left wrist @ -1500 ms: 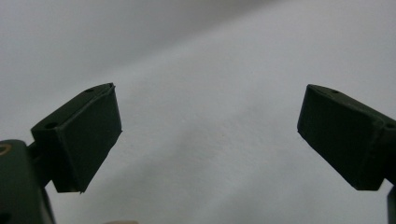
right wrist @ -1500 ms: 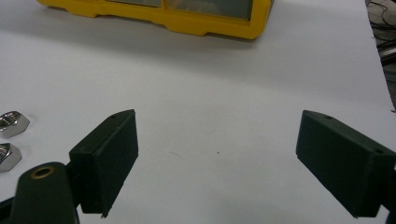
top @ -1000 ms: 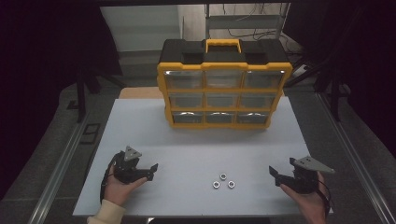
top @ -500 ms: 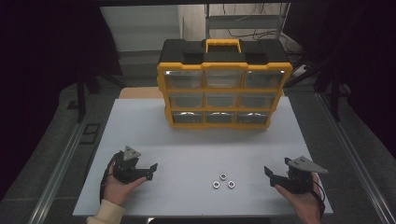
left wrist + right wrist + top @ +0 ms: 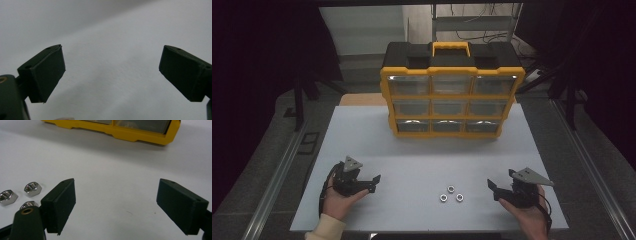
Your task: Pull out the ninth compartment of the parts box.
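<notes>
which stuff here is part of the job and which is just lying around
In the job:
three nuts
right gripper, open, nearest them
left gripper, open
yellow drawer organizer, likely

Just about:
white table
metal shelf behind

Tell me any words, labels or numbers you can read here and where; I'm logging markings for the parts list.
None can be read.
Organizer: no legible brand or label on its case or drawers.
Nuts: no markings to be made out.
Left gripper and right gripper: plain black, no print.
</notes>
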